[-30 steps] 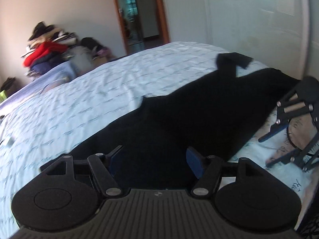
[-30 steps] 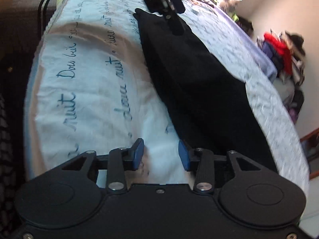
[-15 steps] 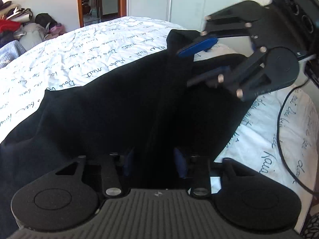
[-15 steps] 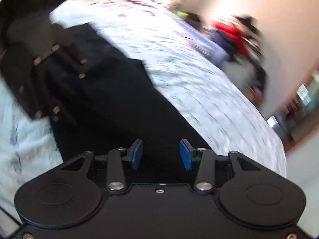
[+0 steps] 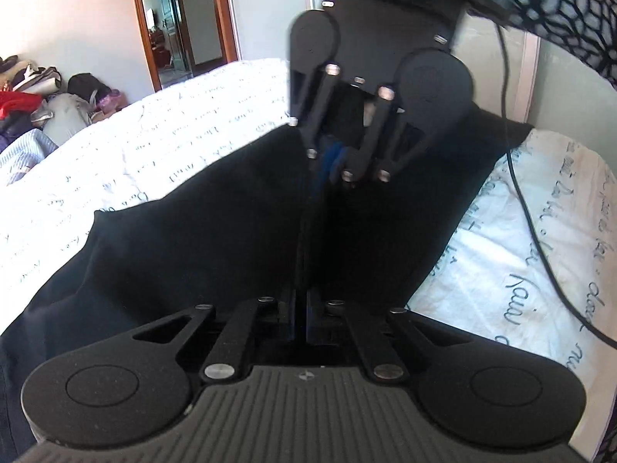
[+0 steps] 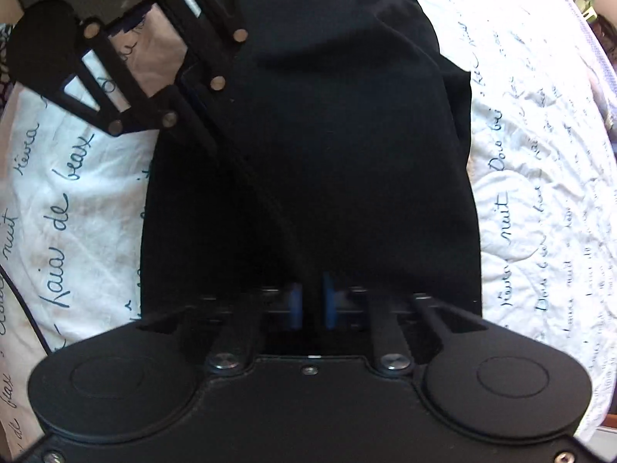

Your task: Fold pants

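Black pants (image 5: 200,231) lie across a white bed sheet with blue handwriting. My left gripper (image 5: 302,310) is shut on a fold of the pants' edge, the cloth running taut up from the jaws. My right gripper (image 5: 329,162) faces it from above and is shut on the same raised fold. In the right wrist view the right gripper (image 6: 310,305) pinches the black cloth between its blue pads, and the pants (image 6: 347,135) fill the middle. The left gripper's linkage (image 6: 154,65) shows at the upper left there.
The bed sheet (image 5: 513,270) shows bare to the right, with a black cable (image 5: 540,247) lying over it. A pile of clothes and bags (image 5: 58,100) sits by the far wall beside a doorway (image 5: 181,23). The sheet (image 6: 540,177) also flanks the pants on both sides.
Both grippers have closed on the pants' edge. The right gripper swung in from the side to stand directly opposite the left, and the cloth between them is lifted into a ridge.
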A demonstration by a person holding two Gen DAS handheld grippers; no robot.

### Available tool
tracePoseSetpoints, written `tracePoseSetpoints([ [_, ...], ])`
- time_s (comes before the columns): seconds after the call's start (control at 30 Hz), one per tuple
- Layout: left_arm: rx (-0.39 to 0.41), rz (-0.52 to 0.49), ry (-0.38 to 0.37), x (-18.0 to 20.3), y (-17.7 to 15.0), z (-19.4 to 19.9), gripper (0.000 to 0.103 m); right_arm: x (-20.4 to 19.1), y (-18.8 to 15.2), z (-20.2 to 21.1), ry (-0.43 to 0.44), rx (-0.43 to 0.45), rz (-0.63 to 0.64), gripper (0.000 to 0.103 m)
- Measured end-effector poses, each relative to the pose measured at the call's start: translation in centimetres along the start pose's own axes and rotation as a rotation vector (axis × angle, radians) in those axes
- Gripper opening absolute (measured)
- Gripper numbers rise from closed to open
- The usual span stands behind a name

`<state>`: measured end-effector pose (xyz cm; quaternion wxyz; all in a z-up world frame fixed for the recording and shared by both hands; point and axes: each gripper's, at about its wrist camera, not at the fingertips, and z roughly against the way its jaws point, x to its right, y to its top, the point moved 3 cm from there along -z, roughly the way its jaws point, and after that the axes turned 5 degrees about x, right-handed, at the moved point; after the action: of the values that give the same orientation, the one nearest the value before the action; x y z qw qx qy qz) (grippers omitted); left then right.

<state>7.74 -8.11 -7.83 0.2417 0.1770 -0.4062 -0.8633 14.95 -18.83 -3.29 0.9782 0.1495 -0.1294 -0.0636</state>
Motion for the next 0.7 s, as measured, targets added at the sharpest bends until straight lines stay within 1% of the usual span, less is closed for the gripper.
tracePoseSetpoints([
  [0.1,0.015,0.002,-0.015,0.4,0.1,0.8,0.003,-2.5,-0.5,1.3,-0.074,0.022,-0.011,0.006],
  [0.17,0.015,-0.010,-0.028,0.9,0.0,1.4,0.003,-4.7,-0.8,2.3,-0.120,0.053,-0.031,0.006],
  [0.3,-0.015,-0.043,-0.044,2.0,-0.7,2.1,0.003,-8.6,-1.5,3.6,-0.192,0.128,-0.106,0.006],
  [0.33,-0.022,-0.048,-0.045,2.2,-0.9,2.3,0.003,-9.5,-1.7,3.6,-0.194,0.130,-0.125,0.006],
  [0.4,-0.033,-0.068,-0.043,2.6,-1.2,2.5,0.003,-11.3,-1.8,3.4,-0.228,0.136,-0.118,0.006],
  [0.47,-0.048,-0.083,-0.036,3.0,-1.4,2.5,0.005,-11.6,-2.1,2.9,-0.286,0.150,-0.170,0.008],
  [0.5,-0.058,-0.074,-0.048,2.9,-1.5,2.4,0.008,-11.9,-2.5,3.0,-0.304,0.169,-0.204,0.009],
  [0.53,-0.066,-0.063,-0.047,2.7,-1.4,2.4,0.020,-12.1,-2.8,3.3,-0.319,0.192,-0.235,0.010],
  [0.57,-0.069,-0.051,-0.037,2.6,-1.2,2.5,0.022,-12.4,-3.6,4.2,-0.324,0.222,-0.277,0.012],
  [0.6,-0.070,-0.043,-0.038,2.6,-1.0,2.7,0.022,-12.4,-4.1,4.9,-0.316,0.263,-0.331,0.016],
  [0.63,-0.065,-0.035,-0.050,2.4,-0.9,3.4,0.023,-12.5,-5.0,6.2,-0.314,0.317,-0.394,0.022],
  [0.67,-0.054,-0.033,-0.054,2.6,-0.7,3.7,0.026,-12.3,-6.0,7.0,-0.342,0.382,-0.476,0.026],
  [0.7,-0.041,-0.037,-0.063,2.8,-0.4,4.0,0.028,-11.8,-7.4,7.9,-0.391,0.438,-0.568,0.035],
])
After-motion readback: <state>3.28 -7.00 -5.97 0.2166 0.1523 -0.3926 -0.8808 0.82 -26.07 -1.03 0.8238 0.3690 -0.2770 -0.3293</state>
